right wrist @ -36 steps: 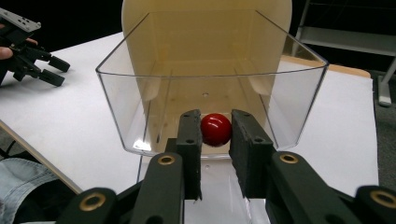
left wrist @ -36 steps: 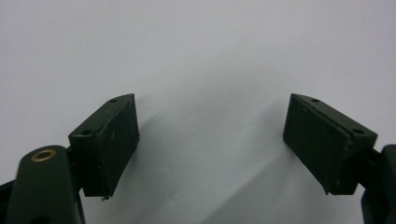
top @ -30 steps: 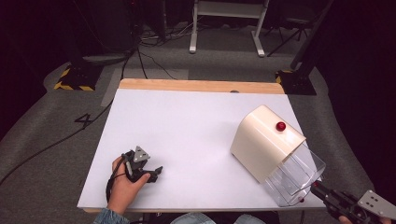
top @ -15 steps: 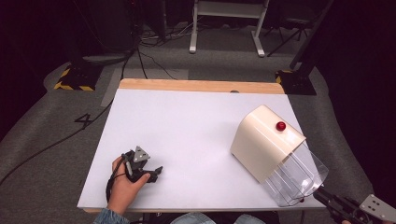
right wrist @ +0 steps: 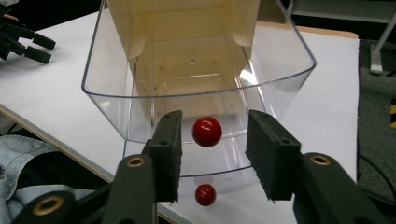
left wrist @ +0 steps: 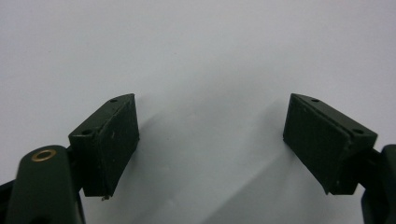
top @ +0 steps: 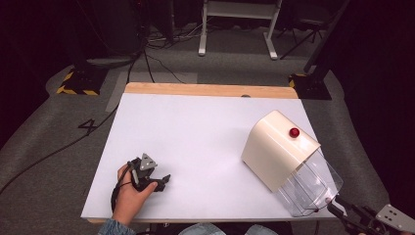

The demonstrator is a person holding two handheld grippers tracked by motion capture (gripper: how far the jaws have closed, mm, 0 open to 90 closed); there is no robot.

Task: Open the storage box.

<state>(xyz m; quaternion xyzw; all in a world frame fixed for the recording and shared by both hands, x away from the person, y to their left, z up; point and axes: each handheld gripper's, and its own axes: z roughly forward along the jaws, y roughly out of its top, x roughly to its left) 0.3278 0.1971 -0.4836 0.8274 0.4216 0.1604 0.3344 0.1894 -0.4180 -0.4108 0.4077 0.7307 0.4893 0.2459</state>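
Two red knobs showed on the clear drawer (right wrist: 196, 88) in the right gripper view: an upper knob (right wrist: 207, 131) and a lower knob (right wrist: 205, 194), both on the drawer's front wall. The drawer stood pulled well out of the cream cabinet (top: 276, 147), past the table's (top: 195, 127) near edge in the high view.

Right gripper (right wrist: 212, 144): the jaws had just been opening, and now stood apart on either side of the upper knob with a visible gap on each side, pads not pressing. So released, not gripping.

Left gripper (top: 157, 183): jaws wide apart with nothing between them, resting on the bare table well to the left of the cabinet. In the left gripper view its pads (left wrist: 112, 140) framed only white tabletop. The left hand (top: 131, 193) wrapped the body.

My read on progress: the drawer-pull looked done, with the drawer extended and the knob let go. The drawer looked empty, no contents that I could see. What was left was likely just backing the right gripper off.

A third red knob (top: 294, 132) sat on top of the cabinet.

Writing: no brand or label readable on the cabinet or drawer. One mark like a "4" (top: 88, 125) was on the floor, left of the table.
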